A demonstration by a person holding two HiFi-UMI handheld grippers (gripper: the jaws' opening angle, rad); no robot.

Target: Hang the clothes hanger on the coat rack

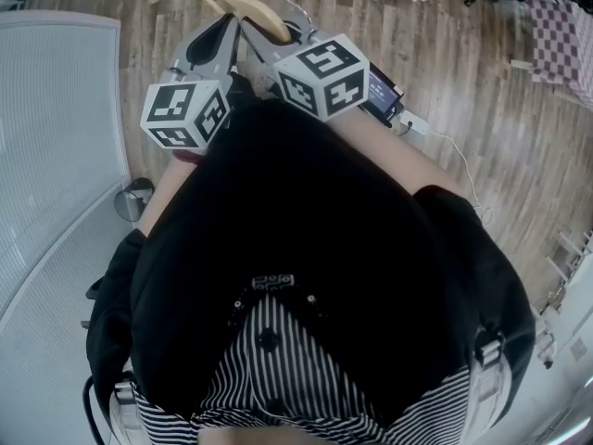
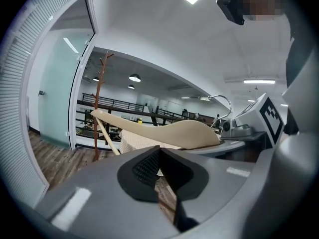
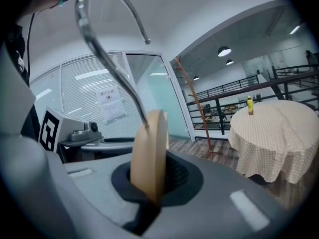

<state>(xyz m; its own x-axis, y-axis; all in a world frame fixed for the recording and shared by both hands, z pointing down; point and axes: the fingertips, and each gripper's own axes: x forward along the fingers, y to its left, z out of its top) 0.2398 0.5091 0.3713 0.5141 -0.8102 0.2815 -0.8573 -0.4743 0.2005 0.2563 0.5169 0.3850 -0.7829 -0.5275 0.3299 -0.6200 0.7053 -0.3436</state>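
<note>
Right gripper (image 3: 152, 176) clamped on the wooden clothes hanger (image 3: 149, 148).
I read the left gripper (image 2: 159, 151) clenched on nothing; the coat rack (image 2: 97, 103) stands well apart, ahead.

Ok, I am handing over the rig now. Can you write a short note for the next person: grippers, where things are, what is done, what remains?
Right gripper: shut on the hanger, with its hook pointing up.
Left gripper: shut, nothing in it, close beside the right one.
Coat rack: stands ahead, well apart from both grippers.
Done: the hanger is in hand.
Left: get to the rack, hang the hook on it, and let go.
</note>
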